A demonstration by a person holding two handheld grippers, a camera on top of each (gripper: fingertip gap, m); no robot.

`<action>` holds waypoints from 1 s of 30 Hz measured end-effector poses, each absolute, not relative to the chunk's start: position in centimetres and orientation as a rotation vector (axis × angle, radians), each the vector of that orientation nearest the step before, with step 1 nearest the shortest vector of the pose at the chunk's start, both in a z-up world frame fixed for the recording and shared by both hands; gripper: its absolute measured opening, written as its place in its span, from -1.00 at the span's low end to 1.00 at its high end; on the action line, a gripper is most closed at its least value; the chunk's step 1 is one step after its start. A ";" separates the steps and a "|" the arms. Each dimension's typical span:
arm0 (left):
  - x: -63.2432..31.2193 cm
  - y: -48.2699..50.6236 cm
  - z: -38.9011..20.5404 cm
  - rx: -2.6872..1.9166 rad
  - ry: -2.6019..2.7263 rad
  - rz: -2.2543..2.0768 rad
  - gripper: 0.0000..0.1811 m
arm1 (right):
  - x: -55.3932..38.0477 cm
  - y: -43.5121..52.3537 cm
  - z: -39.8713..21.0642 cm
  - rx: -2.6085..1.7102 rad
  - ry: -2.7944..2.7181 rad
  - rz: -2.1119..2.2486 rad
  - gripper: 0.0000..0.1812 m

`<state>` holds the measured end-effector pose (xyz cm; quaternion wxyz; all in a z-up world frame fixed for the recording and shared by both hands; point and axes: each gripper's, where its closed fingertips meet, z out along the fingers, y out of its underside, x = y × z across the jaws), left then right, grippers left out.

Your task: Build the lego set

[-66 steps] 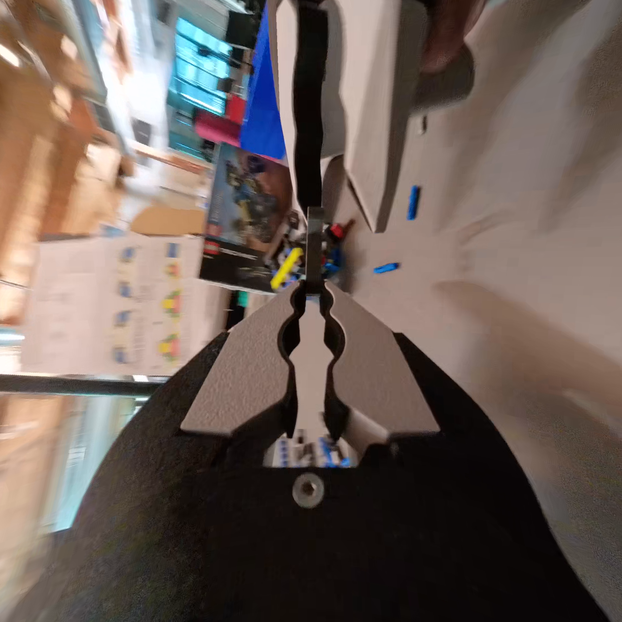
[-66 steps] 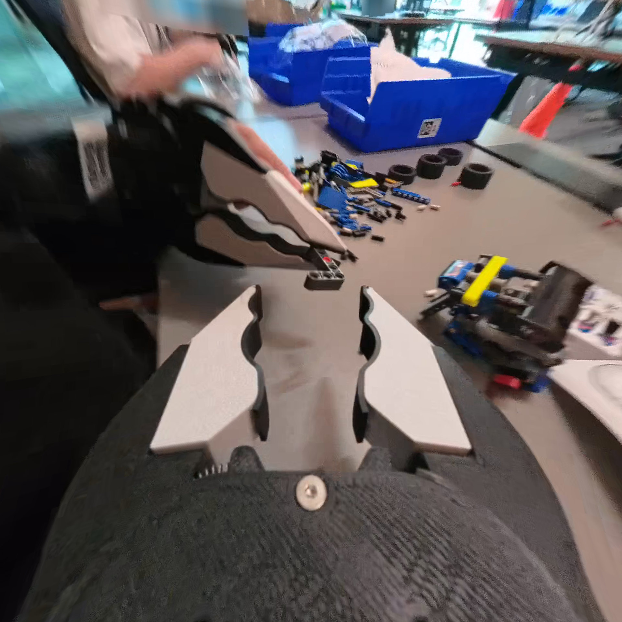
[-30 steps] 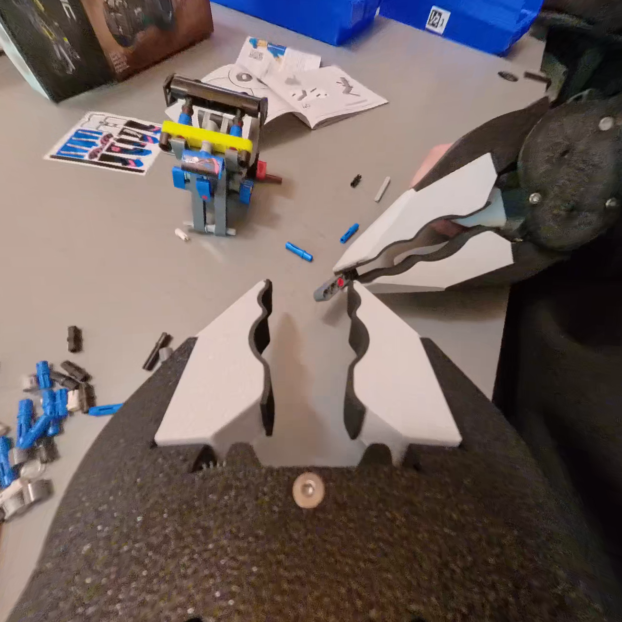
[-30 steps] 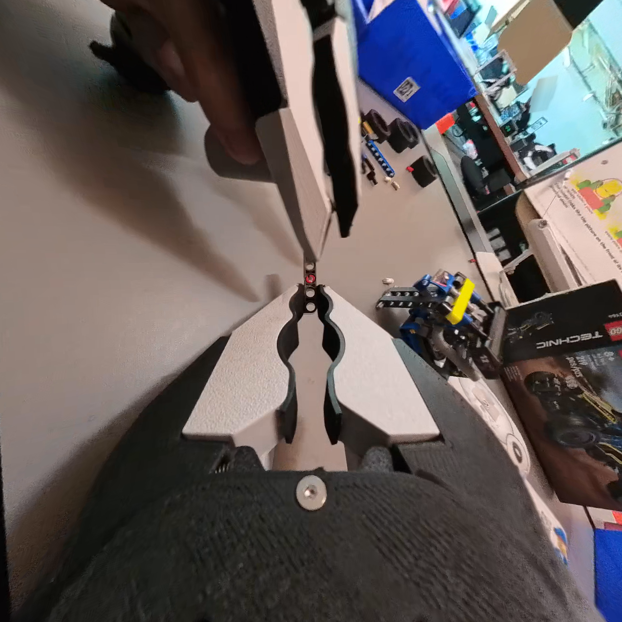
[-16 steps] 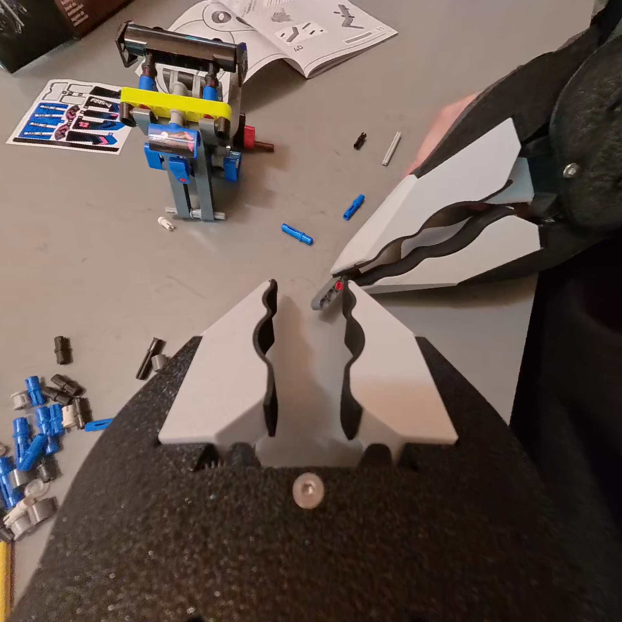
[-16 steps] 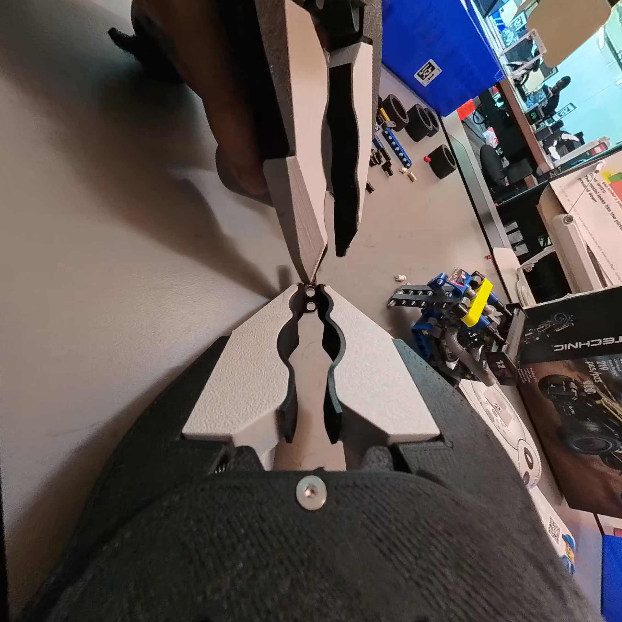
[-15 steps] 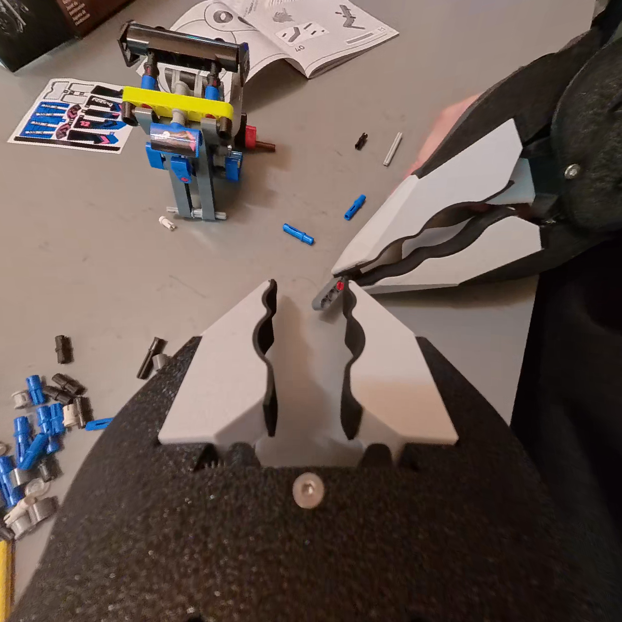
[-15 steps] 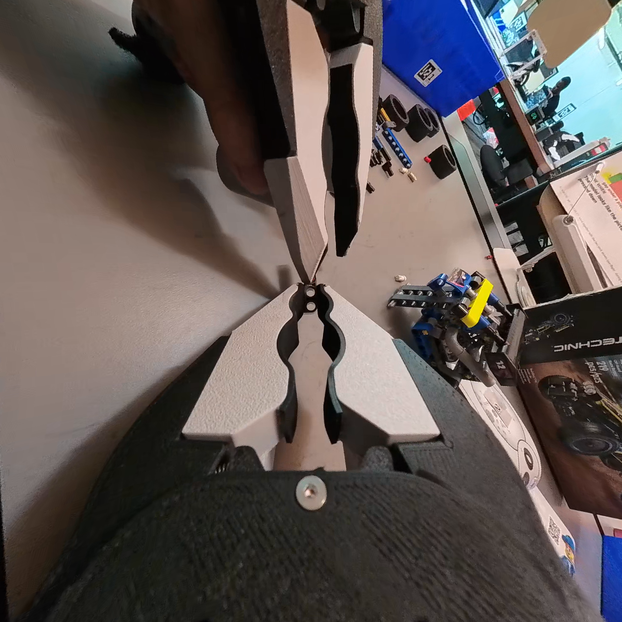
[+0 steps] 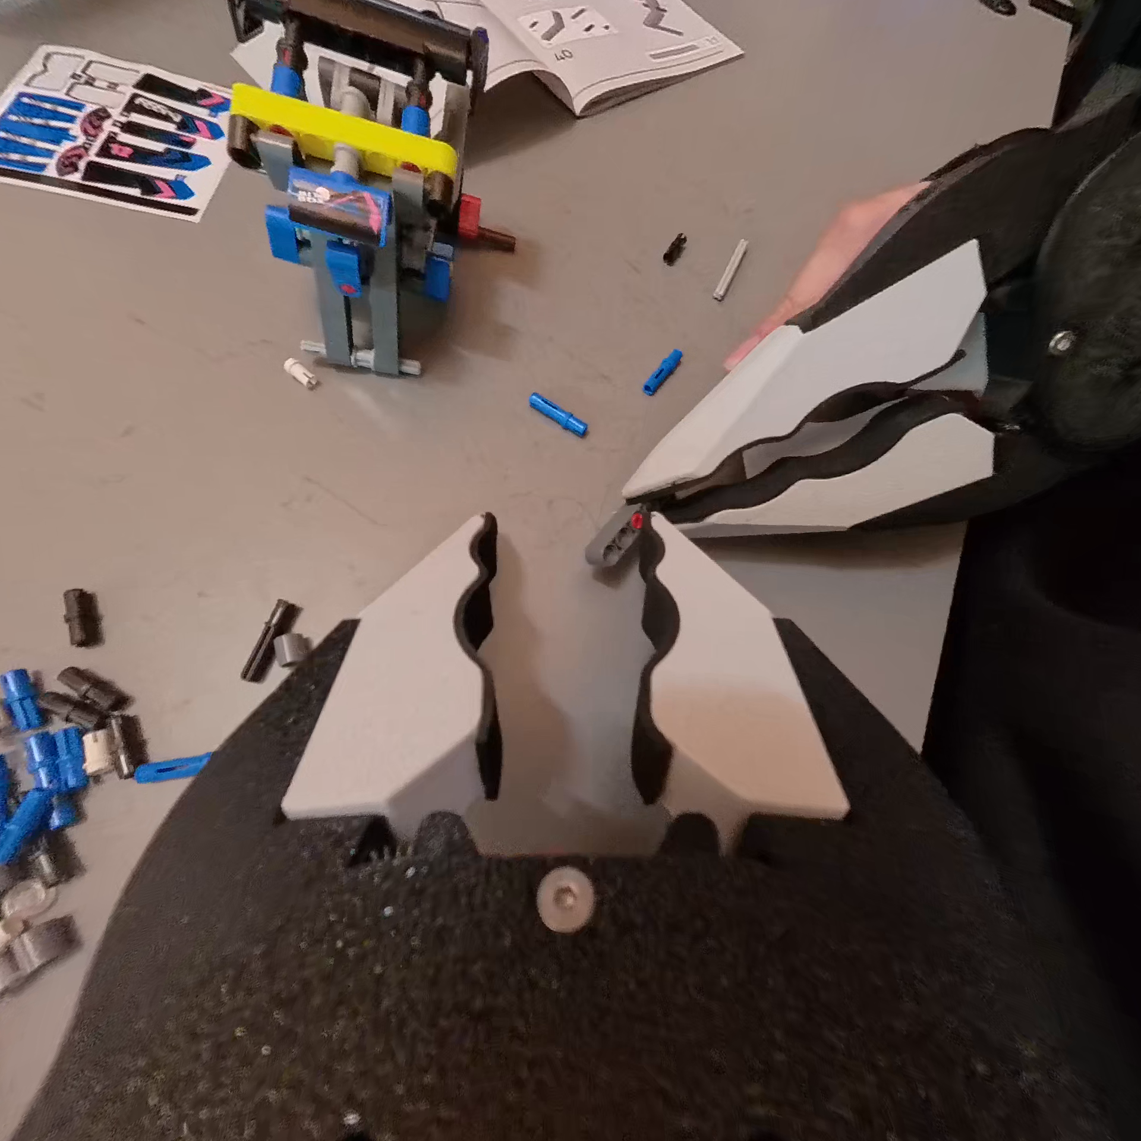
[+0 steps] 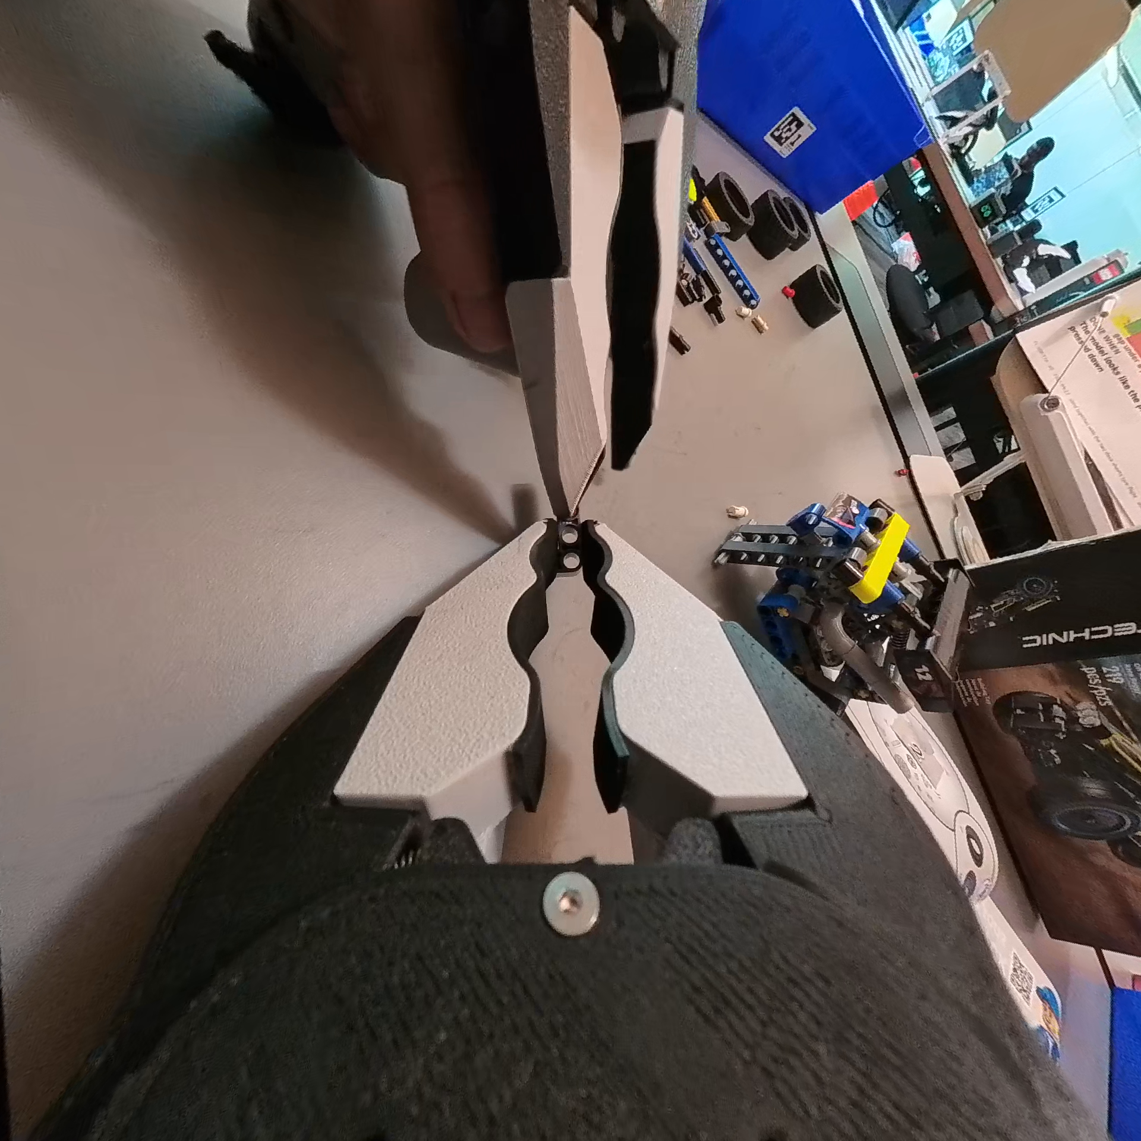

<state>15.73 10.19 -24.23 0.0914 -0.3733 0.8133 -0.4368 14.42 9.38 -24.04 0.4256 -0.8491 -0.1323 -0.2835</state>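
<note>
My right gripper (image 10: 569, 537) is shut on a small dark grey beam (image 10: 569, 551) with holes, held at its very tips above the grey table. In the left wrist view the right gripper (image 9: 639, 503) reaches in from the right, and the beam (image 9: 608, 543) with a red pin sticks out of it. My left gripper (image 9: 568, 531) is open and empty, and its right fingertip (image 9: 657, 537) touches the beam. In the right wrist view the left gripper (image 10: 602, 478) hangs down from above. The part-built blue, grey and yellow model (image 9: 352, 204) stands farther off and also shows in the right wrist view (image 10: 864, 593).
Two blue pins (image 9: 555, 415) and a grey axle (image 9: 730, 270) lie between the model and the grippers. A pile of blue and black pins (image 9: 55, 753) lies left. A sticker sheet (image 9: 105, 142) and booklet (image 9: 593, 49) lie behind. Tyres (image 10: 772, 222), a blue bin (image 10: 802, 80) and the set's box (image 10: 1049, 741) are beyond. Both grippers' tips are close together, under 4 cm apart.
The beam has passed from my left gripper to my right: the left opened and the right shut on it. Over the last half second both have hardly moved.
</note>
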 end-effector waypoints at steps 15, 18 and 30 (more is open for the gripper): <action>15.6 10.1 -24.4 -1.180 2.453 -1.360 -0.56 | 14.5 9.4 -24.1 -2.128 -0.323 -0.693 -0.92; 15.5 10.1 -24.2 -1.178 2.447 -1.371 -0.56 | 14.5 9.4 -24.1 -2.129 -0.323 -0.691 -0.92; 15.7 10.3 -24.4 -1.166 2.435 -1.305 -0.59 | 14.5 9.5 -24.1 -2.133 -0.323 -0.688 -0.92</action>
